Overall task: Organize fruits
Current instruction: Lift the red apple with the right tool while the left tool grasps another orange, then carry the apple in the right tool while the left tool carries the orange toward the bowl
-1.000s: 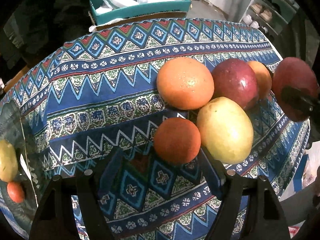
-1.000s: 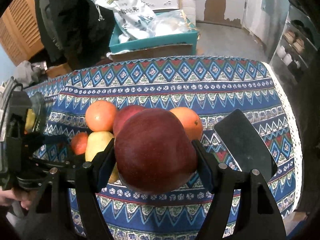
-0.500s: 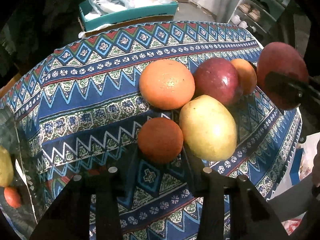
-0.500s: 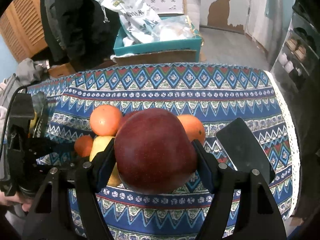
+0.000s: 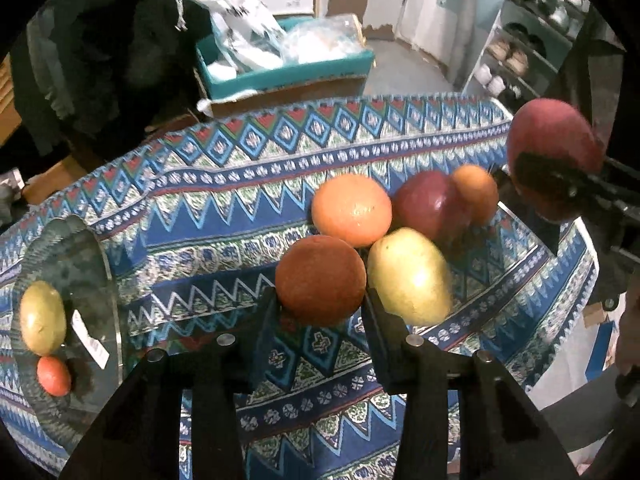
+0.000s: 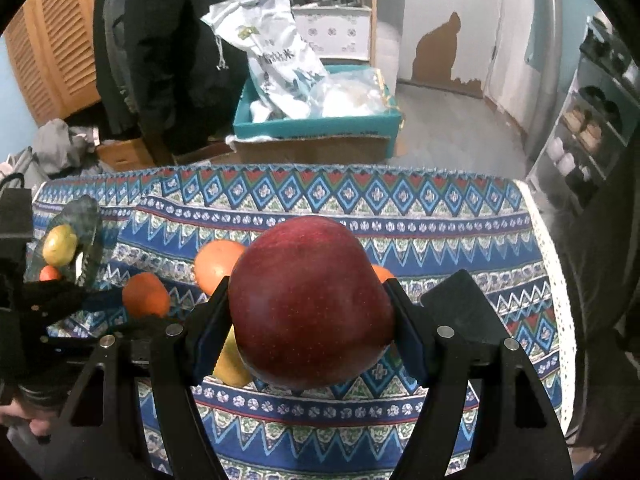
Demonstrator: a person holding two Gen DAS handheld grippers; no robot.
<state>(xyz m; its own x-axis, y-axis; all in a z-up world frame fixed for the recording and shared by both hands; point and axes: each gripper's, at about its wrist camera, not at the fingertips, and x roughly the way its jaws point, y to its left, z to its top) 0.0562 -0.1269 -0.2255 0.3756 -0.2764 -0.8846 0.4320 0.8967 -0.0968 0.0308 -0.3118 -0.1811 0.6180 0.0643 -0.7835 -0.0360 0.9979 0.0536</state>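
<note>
Fruits are the matter here, and we have one in each claw. Our left claw [image 5: 320, 300] is pinching the small round reddish-orange fruit [image 5: 320, 280] by its sides, so it sits just above the pads and clear of the patterned blue cloth [image 5: 200, 248] over the tabletop. Our right claw [image 6: 310, 320] is clamped on the large dark red apple [image 6: 310, 304] across its widest part, which we judge keeps so heavy and round a thing from rolling out.

The rest form a tight cluster on the cloth: a big orange [image 5: 352, 210], a yellow-green pear-shaped fruit [image 5: 408, 276], a second red apple [image 5: 428, 208] and a smaller orange [image 5: 476, 194] behind it, each touching a neighbour.

At the left edge lies a clear glass plate [image 5: 92, 248] that already holds a yellowish fruit [image 5: 42, 318] and a small red one [image 5: 54, 376]. We take the plate to be the destination, well apart from the cluster, which is why both fruits are carried in the air.
</note>
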